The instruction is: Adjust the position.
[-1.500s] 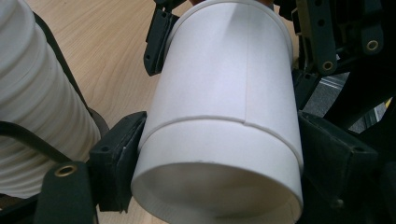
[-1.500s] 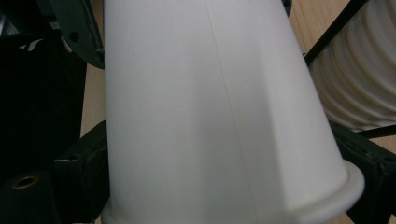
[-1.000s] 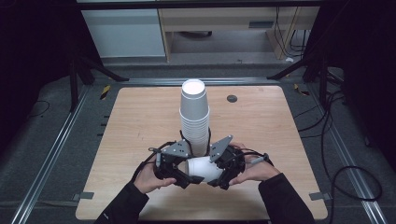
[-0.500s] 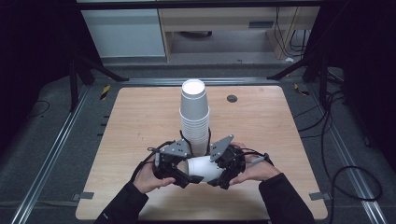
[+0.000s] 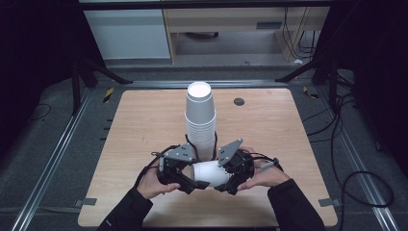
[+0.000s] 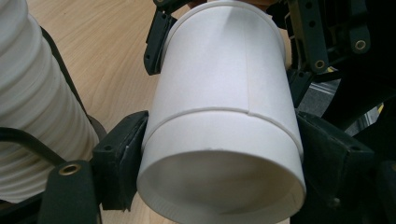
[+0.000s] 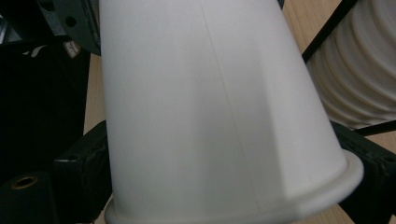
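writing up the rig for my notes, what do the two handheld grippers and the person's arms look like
Both are black, skeletal tools. The left gripper and right gripper each carry a grey three-cornered plate on top, and thin black cables trail from them. Up close the jaws are chunky black blocks with screw holes and a brass-coloured insert. The person wears dark long sleeves; the hands are bare.

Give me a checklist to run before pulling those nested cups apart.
1. Left gripper clamped on the wide end of the nested cups, a jaw on each side, though the jaws were just opening a little: ok.
2. Right gripper clamped near the rim at the cups' other end: ok.
3. Seam between two nested cups visible in the left gripper view: ok.
4. Cups held clear of the tall stack: cannot tell.
5. Bare table to set a cup on: ok.
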The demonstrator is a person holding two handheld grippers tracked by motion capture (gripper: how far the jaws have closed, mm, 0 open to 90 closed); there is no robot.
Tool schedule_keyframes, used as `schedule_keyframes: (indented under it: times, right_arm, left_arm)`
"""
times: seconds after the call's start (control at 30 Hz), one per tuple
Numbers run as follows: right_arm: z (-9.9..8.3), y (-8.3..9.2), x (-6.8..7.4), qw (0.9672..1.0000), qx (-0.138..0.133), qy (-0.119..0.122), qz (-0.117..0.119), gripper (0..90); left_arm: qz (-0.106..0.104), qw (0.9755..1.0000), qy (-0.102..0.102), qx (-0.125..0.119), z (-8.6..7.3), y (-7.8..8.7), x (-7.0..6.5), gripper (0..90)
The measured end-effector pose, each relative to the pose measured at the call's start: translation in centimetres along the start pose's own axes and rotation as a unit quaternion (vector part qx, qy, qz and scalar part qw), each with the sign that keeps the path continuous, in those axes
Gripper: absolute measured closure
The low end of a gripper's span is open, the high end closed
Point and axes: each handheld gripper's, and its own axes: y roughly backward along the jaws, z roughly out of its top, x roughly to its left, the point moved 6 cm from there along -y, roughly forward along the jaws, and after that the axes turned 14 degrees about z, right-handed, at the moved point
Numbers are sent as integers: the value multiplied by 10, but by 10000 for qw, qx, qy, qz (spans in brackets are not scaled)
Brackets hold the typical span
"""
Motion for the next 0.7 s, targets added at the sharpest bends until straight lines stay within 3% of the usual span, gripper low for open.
schedule_keyframes:
  times: [0.47,0.7]
  right_arm:
    - [4,5,0,9997,-245,27,-8,94]
    - [3,2,1,9999,-119,44,-13,91]
  left_arm:
    - [7,9999,-20,106,-3,-3,0,181]
    - [-33,9998,-39,178,-4,-5,-1,205]
